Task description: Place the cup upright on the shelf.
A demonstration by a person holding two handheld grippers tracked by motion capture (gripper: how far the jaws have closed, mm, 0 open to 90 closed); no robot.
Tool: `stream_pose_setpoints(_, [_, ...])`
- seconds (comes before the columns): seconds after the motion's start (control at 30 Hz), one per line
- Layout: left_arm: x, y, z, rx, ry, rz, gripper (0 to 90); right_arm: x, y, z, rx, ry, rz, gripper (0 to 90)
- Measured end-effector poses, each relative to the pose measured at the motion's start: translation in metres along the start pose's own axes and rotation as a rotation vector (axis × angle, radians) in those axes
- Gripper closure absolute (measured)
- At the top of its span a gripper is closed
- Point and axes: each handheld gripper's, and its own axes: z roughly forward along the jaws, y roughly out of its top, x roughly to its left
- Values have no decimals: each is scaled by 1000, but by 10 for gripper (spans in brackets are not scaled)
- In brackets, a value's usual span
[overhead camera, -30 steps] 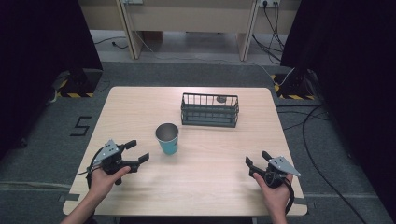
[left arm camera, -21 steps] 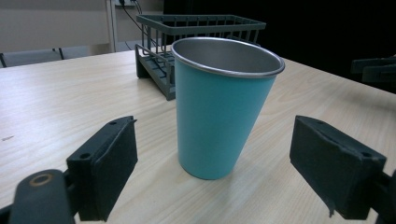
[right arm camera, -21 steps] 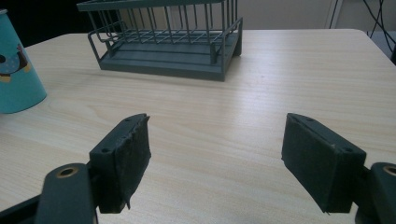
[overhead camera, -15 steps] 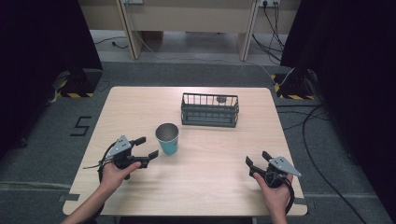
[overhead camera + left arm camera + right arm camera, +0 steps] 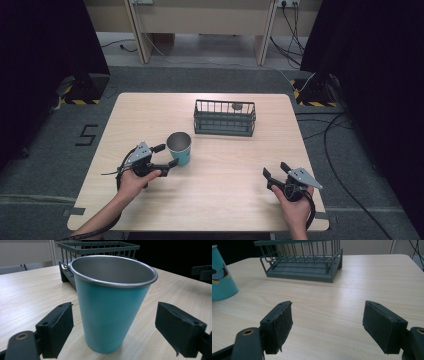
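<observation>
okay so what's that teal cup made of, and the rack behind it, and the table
Cup: looks like metal, its inside and rolled rim bare brushed steel, its outside coated matte teal. Rack: thin bars and a flat base in dull dark grey, probably painted or coated metal wire, though plastic can't be ruled out. Table: pale wood grain, smooth, likely laminate or veneer rather than solid wood.

Only readable mark: a dark "5" (image 5: 88, 135) on the grey floor (image 5: 60, 165) left of the desk (image 5: 225, 200), seen in the high view. The teal cup (image 5: 221, 277) carries a small printed graphic in the right gripper view, partly cut off, no lettering legible. Nothing readable on the wire basket (image 5: 224, 118).
</observation>
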Motion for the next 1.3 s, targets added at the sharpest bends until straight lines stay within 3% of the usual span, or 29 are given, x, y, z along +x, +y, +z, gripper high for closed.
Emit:
stream_pose_setpoints(0.83, [6,5,36,20,-1,6,139,0,0,0,8,-1,-1,247])
stream_pose_setpoints(1.3, [5,4,39,12,1,21,156,0,0,1,11,-3,-2,249])
